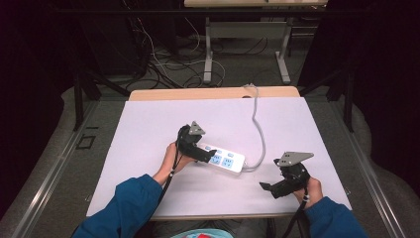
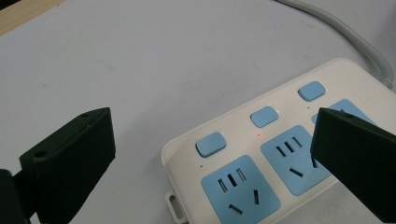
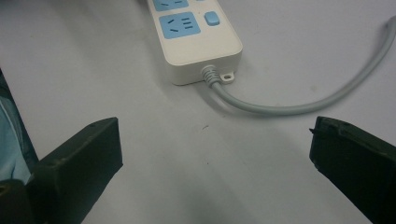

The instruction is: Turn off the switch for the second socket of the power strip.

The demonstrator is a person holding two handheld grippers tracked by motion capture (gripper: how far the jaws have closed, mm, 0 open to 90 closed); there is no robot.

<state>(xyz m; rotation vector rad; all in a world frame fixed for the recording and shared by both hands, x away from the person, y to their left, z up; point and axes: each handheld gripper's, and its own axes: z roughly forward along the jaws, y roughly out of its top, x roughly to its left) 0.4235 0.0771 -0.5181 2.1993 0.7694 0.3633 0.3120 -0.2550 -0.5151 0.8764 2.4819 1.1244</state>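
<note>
We have the power strip (image 1: 224,158) lying flat on the white tabletop (image 1: 148,148), nothing plugged in. Our left hand-held gripper (image 2: 212,158) hangs released over its sockets; the right hand-held gripper (image 3: 212,158), also released, waits near the cord (image 3: 280,108). Any plugging or switching seems not yet begun.

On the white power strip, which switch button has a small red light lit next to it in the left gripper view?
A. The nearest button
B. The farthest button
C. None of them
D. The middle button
D: on the power strip, a red dot glows just below the middle button; the spots beside the other two buttons are dark.
</note>
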